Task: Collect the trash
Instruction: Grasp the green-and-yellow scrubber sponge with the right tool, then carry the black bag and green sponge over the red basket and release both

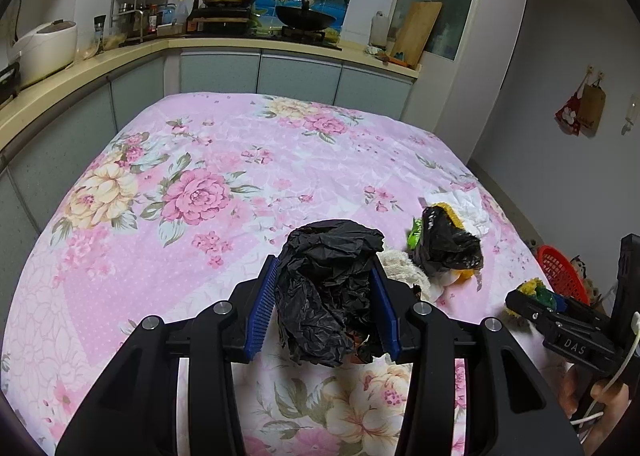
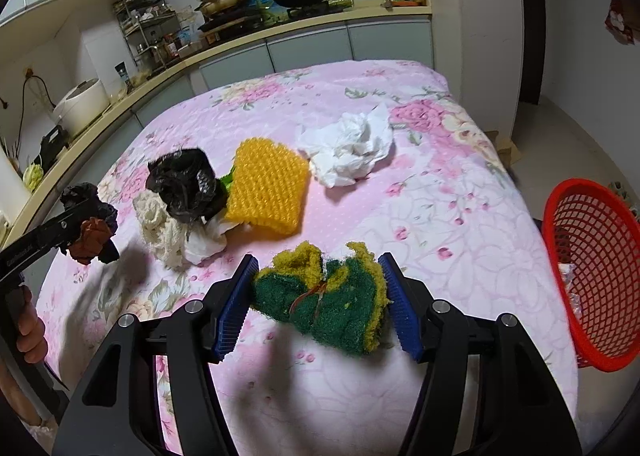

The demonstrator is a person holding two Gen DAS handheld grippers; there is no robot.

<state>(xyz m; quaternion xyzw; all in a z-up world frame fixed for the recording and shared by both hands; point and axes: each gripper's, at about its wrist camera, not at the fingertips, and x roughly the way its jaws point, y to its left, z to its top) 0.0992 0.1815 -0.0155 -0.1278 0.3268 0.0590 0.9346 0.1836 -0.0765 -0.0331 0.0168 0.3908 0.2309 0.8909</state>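
Observation:
My left gripper (image 1: 326, 264) is shut on a crumpled black plastic bag (image 1: 328, 288), held above the floral cloth; from the right wrist view that gripper (image 2: 86, 224) sits at the far left with the bag (image 2: 86, 198) and a brownish scrap in it. My right gripper (image 2: 318, 260) is shut on a bundle of green and yellow scouring sponges (image 2: 328, 300), lifted off the table. On the cloth lie another black bag (image 2: 186, 184), a yellow knitted pad (image 2: 268, 186), white crumpled tissue (image 2: 348, 148) and a cream cloth (image 2: 158, 226).
A red mesh basket (image 2: 592, 268) stands off the table's right edge, with some scraps inside. The table (image 1: 200, 160) wears a pink floral cloth. A kitchen counter (image 1: 100, 60) with a rice cooker, pans and a rack runs behind and to the left.

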